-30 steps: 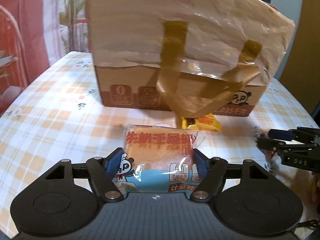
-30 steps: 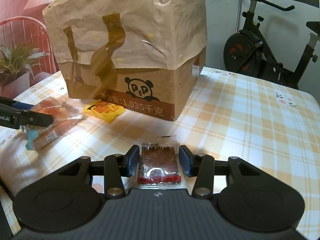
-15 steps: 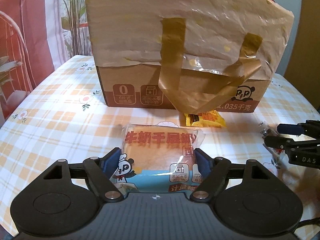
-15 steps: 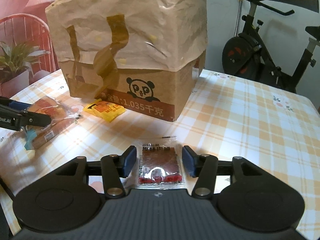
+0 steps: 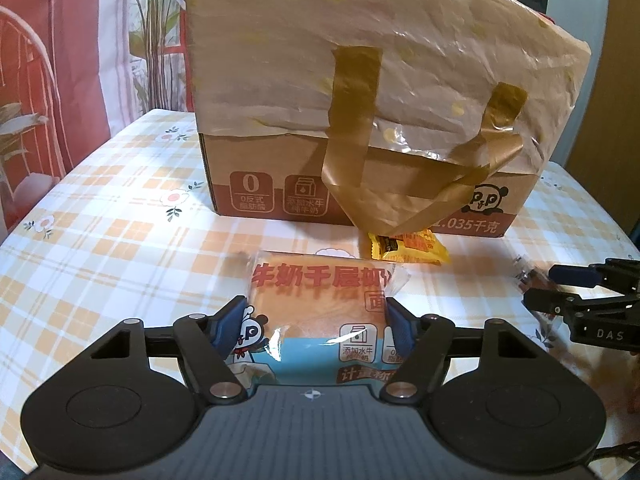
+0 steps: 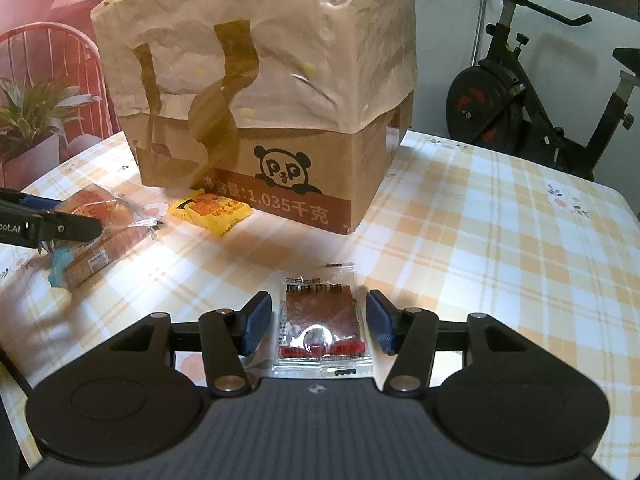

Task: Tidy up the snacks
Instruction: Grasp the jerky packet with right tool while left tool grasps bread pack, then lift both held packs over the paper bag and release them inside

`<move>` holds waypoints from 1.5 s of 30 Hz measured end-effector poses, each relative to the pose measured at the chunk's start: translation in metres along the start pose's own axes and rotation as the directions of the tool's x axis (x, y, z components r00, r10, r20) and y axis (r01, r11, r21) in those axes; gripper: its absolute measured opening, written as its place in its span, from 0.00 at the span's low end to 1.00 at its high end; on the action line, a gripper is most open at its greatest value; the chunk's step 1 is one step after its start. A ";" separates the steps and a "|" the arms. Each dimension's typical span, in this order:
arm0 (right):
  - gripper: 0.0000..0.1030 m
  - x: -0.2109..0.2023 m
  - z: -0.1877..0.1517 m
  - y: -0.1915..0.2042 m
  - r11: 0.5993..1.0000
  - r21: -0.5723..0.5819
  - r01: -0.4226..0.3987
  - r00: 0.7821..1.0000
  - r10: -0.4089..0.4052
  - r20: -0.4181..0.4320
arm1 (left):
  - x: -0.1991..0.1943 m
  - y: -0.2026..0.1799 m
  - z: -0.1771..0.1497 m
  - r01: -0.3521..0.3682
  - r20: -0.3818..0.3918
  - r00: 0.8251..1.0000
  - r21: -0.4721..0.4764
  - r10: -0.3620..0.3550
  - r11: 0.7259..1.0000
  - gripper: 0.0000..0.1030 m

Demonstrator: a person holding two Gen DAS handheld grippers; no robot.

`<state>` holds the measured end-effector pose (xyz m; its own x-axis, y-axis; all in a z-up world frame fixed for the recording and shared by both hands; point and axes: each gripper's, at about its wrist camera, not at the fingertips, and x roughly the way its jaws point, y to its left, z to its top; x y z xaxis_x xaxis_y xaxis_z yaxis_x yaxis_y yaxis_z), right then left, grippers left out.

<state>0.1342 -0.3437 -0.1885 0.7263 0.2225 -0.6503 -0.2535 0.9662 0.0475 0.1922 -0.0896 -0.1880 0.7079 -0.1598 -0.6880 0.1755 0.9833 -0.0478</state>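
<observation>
Inspection found my left gripper (image 5: 314, 322) closing on the bread packet (image 5: 316, 312), its blue pads at both sides of the wrapper, which lay on the checked tablecloth (image 5: 120, 240). My right gripper (image 6: 318, 322) stood open around the flat jerky sachet (image 6: 320, 320), pads clear on each side. A yellow snack (image 5: 408, 246) lay against the bag-covered carton (image 5: 360, 184) behind.

We are in a home, likely a living or dining room. The bench (image 6: 500, 216) wears a checked, flowered cloth; an exercise bike (image 6: 520, 104) stands against the wall behind it, a potted plant (image 6: 28, 128) and a red wire chair (image 6: 76, 60) sit nearby, and curtains (image 5: 80, 60) hang behind.
</observation>
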 end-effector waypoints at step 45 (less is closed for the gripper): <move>0.41 -0.088 0.170 0.019 0.984 -0.145 -0.101 0.909 0.151 0.388 | -0.090 0.003 0.165 0.056 0.425 0.903 0.025 -0.062 0.998 0.72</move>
<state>0.1746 -0.3231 -0.0018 0.8703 0.3985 -0.2895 -0.4156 0.9096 0.0028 0.2416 -0.0870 -0.0072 0.9193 -0.2418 -0.3104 0.2322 0.9703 -0.0681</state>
